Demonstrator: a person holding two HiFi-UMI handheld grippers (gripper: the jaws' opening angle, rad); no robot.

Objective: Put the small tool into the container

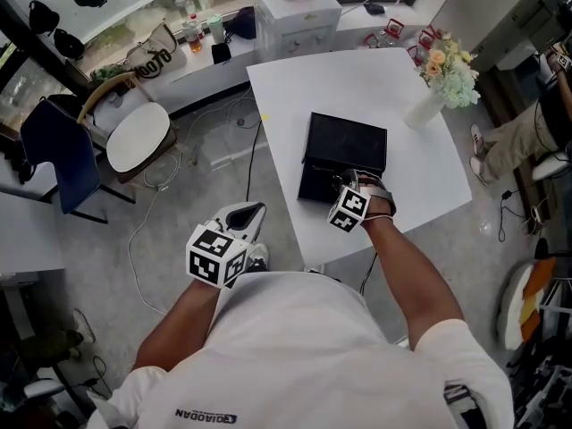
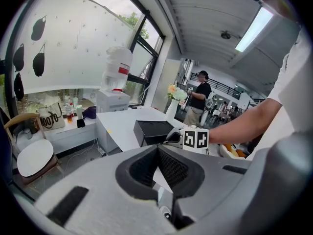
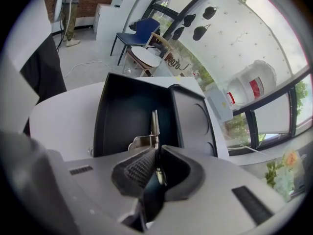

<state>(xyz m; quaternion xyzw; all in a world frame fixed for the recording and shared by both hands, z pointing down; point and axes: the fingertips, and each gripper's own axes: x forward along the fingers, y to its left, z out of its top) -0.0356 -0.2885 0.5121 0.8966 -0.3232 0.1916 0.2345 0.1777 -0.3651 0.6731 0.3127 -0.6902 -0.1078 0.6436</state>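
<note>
Small silver flat metal tool (image 3: 154, 124) sits pinched in my right gripper (image 3: 156, 150) over the near end of the open black rectangular container (image 3: 122, 111), left gripper (image 2: 157, 149) pressed together and empty, and I reckon a skewed release could bounce it off the rim.

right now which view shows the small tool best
The right gripper view: the small tool shows close up, a thin metal piece between the fingers of the right gripper, over the black container. In the head view the gripper largely hides it; the left gripper view is too far to make it out.
</note>
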